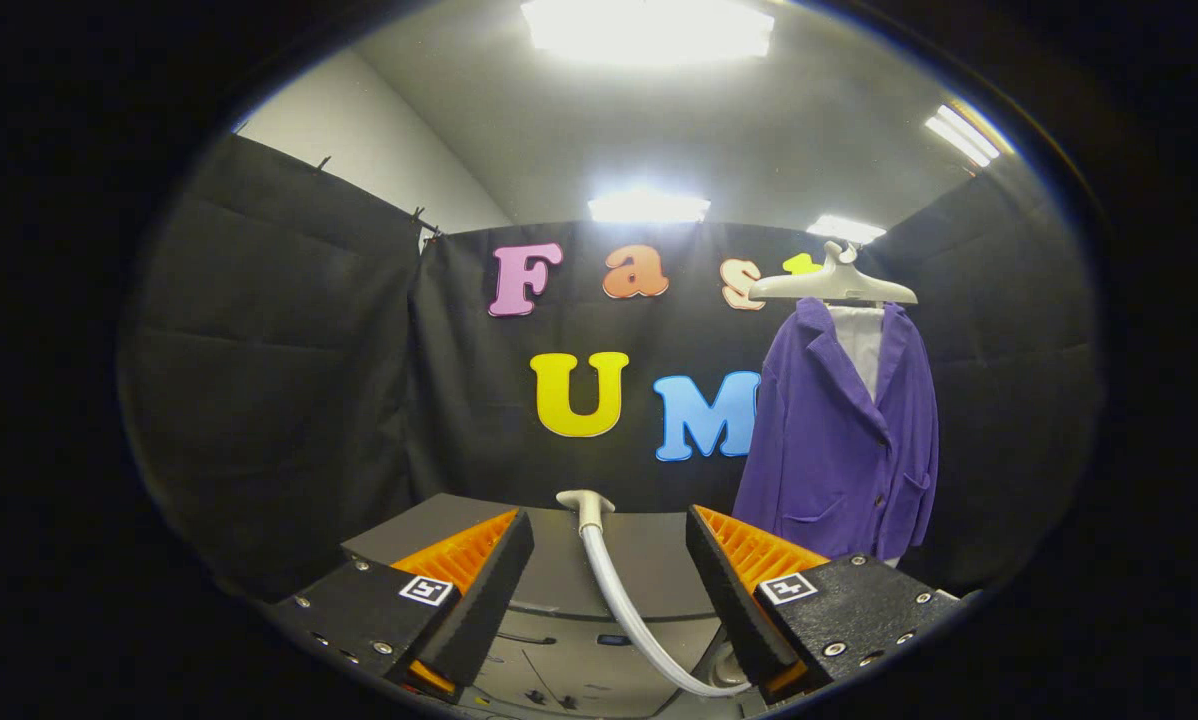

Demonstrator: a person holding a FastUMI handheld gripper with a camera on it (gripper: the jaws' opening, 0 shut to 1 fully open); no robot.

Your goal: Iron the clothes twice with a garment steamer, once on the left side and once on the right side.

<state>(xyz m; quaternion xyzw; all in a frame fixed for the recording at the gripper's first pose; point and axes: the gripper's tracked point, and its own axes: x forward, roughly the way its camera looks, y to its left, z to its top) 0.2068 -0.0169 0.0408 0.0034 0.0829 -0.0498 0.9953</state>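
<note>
Recording booth, black cloth walls (289,380) clipped up on all sides, ceiling light panels (649,30) overhead, grey tabletop (639,560)

From my end the purple jacket (839,440) looks like soft matt cloth, hung on a smooth plastic hanger (832,287). The steamer hose (619,590) is glossy smooth plastic, running between my tool's (609,560) spread ribbed fingers. The surface (649,560) reads matt grey.

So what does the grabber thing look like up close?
The gripper has two wedge-shaped fingers with ribbed inner faces. Each finger sits on a flat black block held with small silver screws. On top of each block is a little white square sticker printed with a black pattern. The fingers stand apart, open.
</note>
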